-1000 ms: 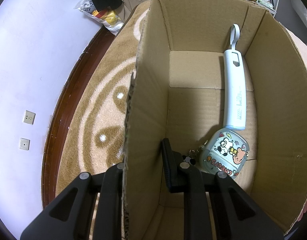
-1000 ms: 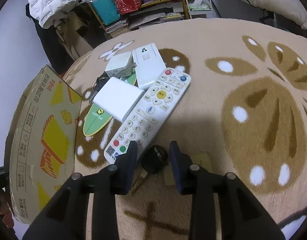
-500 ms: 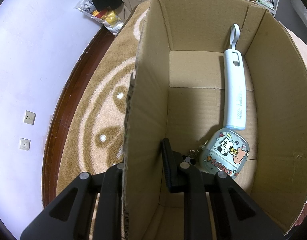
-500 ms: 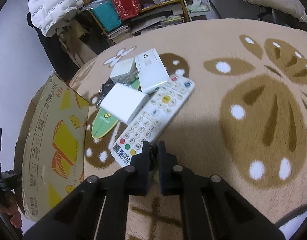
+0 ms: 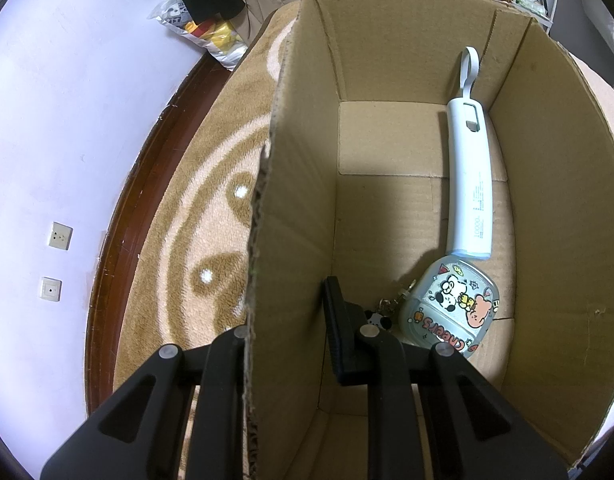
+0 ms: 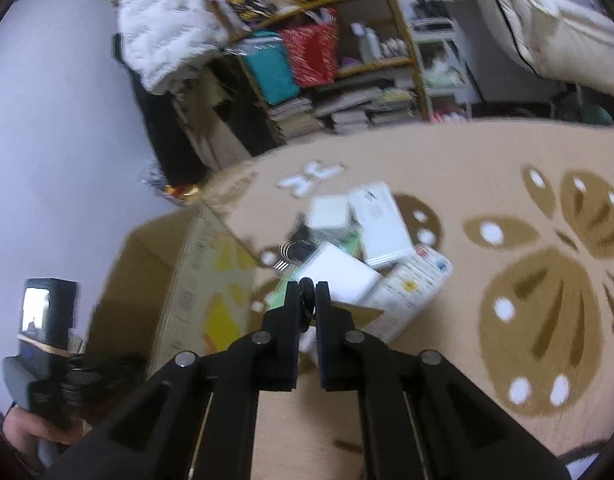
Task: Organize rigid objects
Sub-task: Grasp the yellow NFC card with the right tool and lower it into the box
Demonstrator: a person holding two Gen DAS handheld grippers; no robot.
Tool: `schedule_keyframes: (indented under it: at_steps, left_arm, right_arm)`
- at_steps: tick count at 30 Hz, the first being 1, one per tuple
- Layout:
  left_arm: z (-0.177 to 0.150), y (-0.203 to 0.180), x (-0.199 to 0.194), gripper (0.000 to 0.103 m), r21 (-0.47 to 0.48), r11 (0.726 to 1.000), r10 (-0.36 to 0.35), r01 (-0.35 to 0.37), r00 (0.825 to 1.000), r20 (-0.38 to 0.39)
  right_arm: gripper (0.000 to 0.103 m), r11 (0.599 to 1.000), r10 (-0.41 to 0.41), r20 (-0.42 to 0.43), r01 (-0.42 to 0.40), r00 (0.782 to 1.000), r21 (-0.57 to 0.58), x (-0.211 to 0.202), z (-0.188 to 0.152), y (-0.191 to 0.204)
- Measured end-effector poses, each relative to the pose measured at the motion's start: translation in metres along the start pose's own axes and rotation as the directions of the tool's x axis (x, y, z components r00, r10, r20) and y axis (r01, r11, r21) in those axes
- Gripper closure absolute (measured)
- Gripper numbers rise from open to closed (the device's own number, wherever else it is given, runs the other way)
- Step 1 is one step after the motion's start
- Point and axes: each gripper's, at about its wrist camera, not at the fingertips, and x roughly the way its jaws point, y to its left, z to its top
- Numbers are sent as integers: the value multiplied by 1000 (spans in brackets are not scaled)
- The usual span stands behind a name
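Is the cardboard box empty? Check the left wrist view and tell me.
No: a long pale blue power bank and a cartoon-printed case lie on the floor of the cardboard box.

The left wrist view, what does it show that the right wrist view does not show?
Only the left wrist view shows inside the cardboard box: a pale blue power bank and a cartoon-printed case, and the left gripper straddling the box wall. Only the right wrist view shows the right gripper shut on a small dark key and the white remote. Both show the box and the patterned carpet.
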Motion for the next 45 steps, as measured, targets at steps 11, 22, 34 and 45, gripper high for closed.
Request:
schedule_keyframes:
  at_steps: [11, 22, 34, 45]
  left_arm:
    - [1, 1, 0, 85, -2, 1000, -1, 1, 1000, -1]
    - [2, 5, 1, 85, -12, 1000, -5, 5, 1000, -1]
    - [2, 6, 2, 85, -17, 1000, -13, 13, 1000, -5]
    - [3, 8, 2, 85, -19, 1000, -15, 15, 1000, -7]
  right_arm:
    - [95, 972, 173, 138, -147, 975, -185, -48, 18, 89]
    - [95, 951, 178, 64, -155, 982, -267, -23, -12, 122]
    - [95, 958, 152, -32, -155, 988, -243, 11, -31, 114]
    - [95, 969, 158, -15, -158, 987, -188, 11, -25, 104]
